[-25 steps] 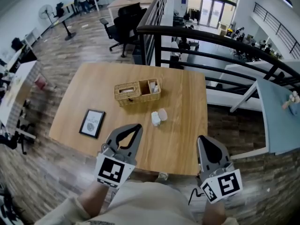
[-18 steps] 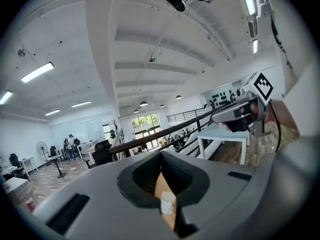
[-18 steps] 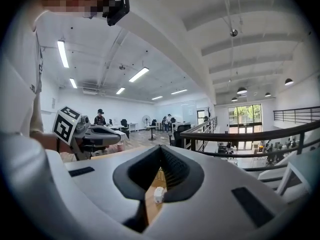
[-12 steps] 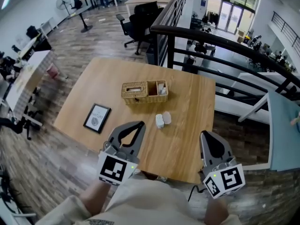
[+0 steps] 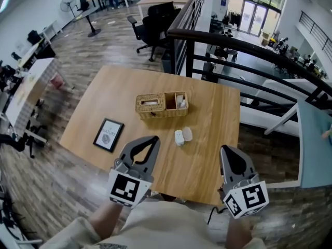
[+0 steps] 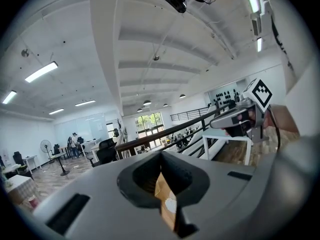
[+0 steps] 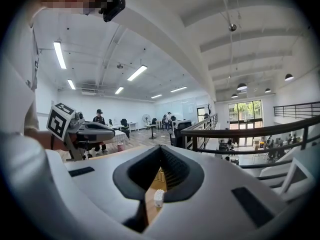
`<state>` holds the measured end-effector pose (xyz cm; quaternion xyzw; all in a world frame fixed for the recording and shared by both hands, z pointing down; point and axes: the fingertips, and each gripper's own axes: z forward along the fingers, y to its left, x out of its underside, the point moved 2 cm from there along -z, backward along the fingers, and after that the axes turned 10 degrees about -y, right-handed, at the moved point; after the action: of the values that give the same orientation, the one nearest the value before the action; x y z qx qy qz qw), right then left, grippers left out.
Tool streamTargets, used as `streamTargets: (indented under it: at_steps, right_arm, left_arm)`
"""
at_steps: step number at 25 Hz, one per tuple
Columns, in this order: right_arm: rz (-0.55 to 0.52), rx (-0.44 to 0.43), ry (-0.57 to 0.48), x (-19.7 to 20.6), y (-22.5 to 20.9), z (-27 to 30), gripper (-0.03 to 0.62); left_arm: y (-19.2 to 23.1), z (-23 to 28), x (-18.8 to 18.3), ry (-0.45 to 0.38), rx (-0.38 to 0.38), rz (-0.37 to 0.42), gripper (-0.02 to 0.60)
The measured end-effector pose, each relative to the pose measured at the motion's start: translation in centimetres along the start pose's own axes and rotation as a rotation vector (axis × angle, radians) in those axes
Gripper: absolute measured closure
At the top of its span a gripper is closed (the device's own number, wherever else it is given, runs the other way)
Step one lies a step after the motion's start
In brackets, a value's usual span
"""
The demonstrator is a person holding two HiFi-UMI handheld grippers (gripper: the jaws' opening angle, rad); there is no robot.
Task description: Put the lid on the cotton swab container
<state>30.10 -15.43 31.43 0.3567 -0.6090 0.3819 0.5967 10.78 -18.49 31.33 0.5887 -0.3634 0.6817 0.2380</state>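
The small white cotton swab container stands upright on the wooden table, with its pale lid lying just to its right, touching or nearly so. My left gripper hovers over the table's near edge, left of the container and short of it. It is shut and holds nothing. My right gripper is held to the right at the same edge, shut and empty too. Through the right gripper's jaw opening the container shows small. In the left gripper view only a white patch of it shows.
A wicker basket with two compartments sits behind the container at mid table. A black-framed picture lies flat at the left. A black railing runs beyond the table's far right. Office chairs stand farther back.
The head view has shifted, so the table things sit a little lower and to the right in the picture. Both grippers stay shut in nearly the same place.
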Motion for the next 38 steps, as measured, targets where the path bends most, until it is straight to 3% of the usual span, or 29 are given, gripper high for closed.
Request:
streamTargets:
  at_steps: [4, 12, 16, 21, 29, 33, 38]
  right_arm:
    - [-0.037, 0.007, 0.023, 0.9, -0.4, 1.8, 0.568]
    - [-0.043, 0.063, 0.065, 3.6, -3.0, 6.0, 0.568]
    - [-0.039, 0.074, 0.112, 6.1, -4.3, 8.5, 0.568]
    - [0.068, 0.083, 0.143, 10.6, -5.8, 11.6, 0.568]
    - [0.129, 0.110, 0.271, 19.7, -7.6, 15.5, 0.568]
    - [0.142, 0.105, 0.347, 24.4, -7.9, 16.2, 0.568]
    - [0.197, 0.155, 0.389, 28.9, -8.9, 16.9, 0.568]
  left_arm:
    - [0.6, 0.8, 1.1, 0.008, 0.037, -0.091, 0.560]
    - [3.7, 3.5, 3.3, 0.003, 0.030, -0.046, 0.560]
    - [4.9, 5.1, 6.1, 0.047, 0.026, -0.065, 0.560]
    - [5.4, 6.7, 9.9, 0.123, 0.056, -0.132, 0.560]
    - [5.3, 8.8, 17.4, 0.238, 0.086, -0.160, 0.560]
    - [5.0, 9.2, 21.9, 0.318, 0.087, -0.169, 0.560]
    - [6.0, 9.5, 26.1, 0.360, 0.059, -0.192, 0.560]
